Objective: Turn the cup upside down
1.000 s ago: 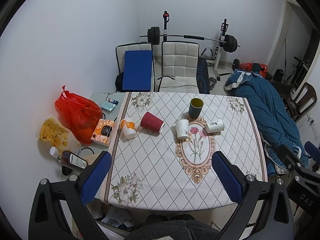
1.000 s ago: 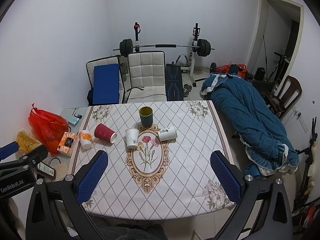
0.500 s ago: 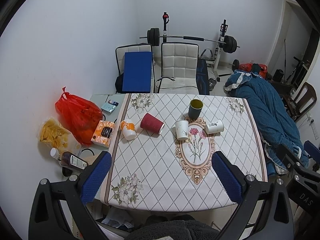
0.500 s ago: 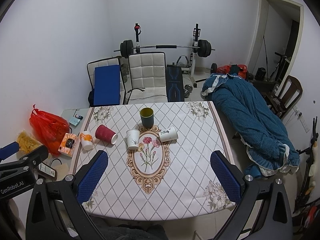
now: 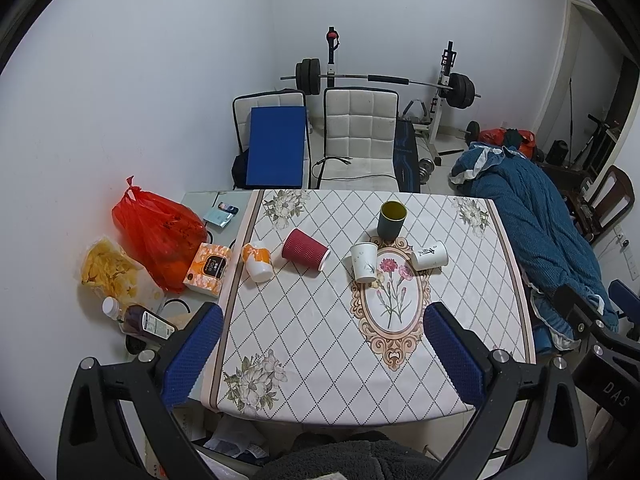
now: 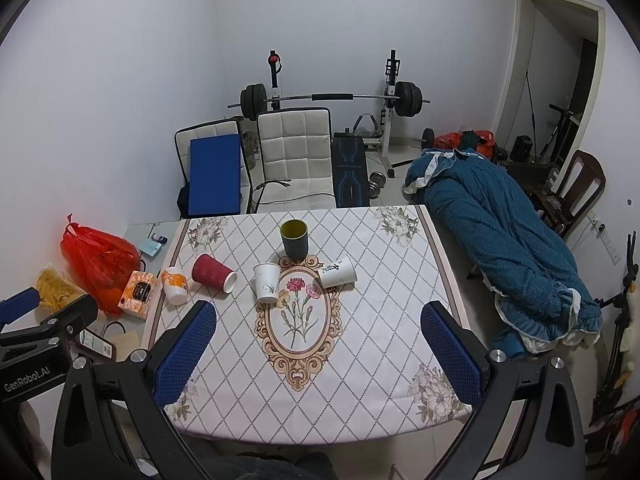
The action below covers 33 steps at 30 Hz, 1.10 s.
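White walls (image 6: 160, 60); two padded chairs (image 6: 294, 152); barbell rack (image 6: 332, 98) behind; wooden chair (image 6: 580, 184) right; doorway (image 6: 560, 80).

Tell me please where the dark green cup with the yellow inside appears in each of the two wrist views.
Left wrist view: the dark green cup stands upright right of centre, at the far part of the table.
Right wrist view: the same cup stands near the centre, slightly left.
Shared landmark: in both views it stands just beyond the top of the flower oval.
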{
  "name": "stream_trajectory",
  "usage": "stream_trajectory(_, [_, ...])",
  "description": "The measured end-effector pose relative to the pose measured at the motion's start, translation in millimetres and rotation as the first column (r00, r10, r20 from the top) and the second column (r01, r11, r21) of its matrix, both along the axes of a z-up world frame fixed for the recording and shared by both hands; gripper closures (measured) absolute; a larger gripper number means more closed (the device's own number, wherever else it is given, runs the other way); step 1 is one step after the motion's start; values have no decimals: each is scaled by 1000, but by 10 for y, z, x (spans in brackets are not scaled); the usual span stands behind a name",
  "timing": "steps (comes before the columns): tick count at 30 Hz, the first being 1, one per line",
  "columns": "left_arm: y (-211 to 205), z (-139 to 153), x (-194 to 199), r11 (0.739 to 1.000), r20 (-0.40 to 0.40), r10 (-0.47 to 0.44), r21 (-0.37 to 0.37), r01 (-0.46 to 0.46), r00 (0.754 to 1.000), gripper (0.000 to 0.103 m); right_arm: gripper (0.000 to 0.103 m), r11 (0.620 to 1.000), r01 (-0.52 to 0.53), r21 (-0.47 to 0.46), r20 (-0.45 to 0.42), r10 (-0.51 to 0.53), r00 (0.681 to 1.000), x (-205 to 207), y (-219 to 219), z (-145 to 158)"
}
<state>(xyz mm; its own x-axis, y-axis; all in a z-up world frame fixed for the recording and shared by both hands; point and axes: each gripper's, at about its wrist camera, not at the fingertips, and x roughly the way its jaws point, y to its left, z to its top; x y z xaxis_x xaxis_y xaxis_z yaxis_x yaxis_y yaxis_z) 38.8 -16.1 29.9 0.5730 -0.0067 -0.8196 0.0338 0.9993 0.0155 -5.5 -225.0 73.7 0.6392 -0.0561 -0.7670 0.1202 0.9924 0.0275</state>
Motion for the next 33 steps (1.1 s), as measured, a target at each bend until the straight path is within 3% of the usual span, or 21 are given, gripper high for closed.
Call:
stream_trajectory(7, [-4, -15, 64, 1000, -11, 11, 11, -11, 1000, 0, 0, 1000, -5, 14, 2, 5, 1000, 8, -41, -9])
stream_trajectory(12, [-19, -326, 124, 998, -54, 62, 33, -60, 997, 0, 0, 999, -26, 29, -40, 27, 999, 108, -104, -273])
stream_trajectory(16, [23, -705, 216, 989, -99, 133, 74, -126, 986, 0, 0, 998, -52, 43, -122, 57, 991, 297, -137, -710])
stream_trajectory(22, [285, -1417, 293, 971, -203, 229, 120, -207, 952, 0, 0, 994, -95, 46, -266, 104, 958, 564, -99, -1619])
stream_trajectory(29, [610, -2041, 540, 950, -289, 298, 179, -254, 910, 0, 0, 988, -133, 83, -439, 156, 885, 775, 171, -2675])
stream_trajectory(33, [824, -2322, 808, 949, -334, 305, 188, -254, 892, 0, 0, 986, -140, 94, -502, 168, 848, 897, 382, -3118])
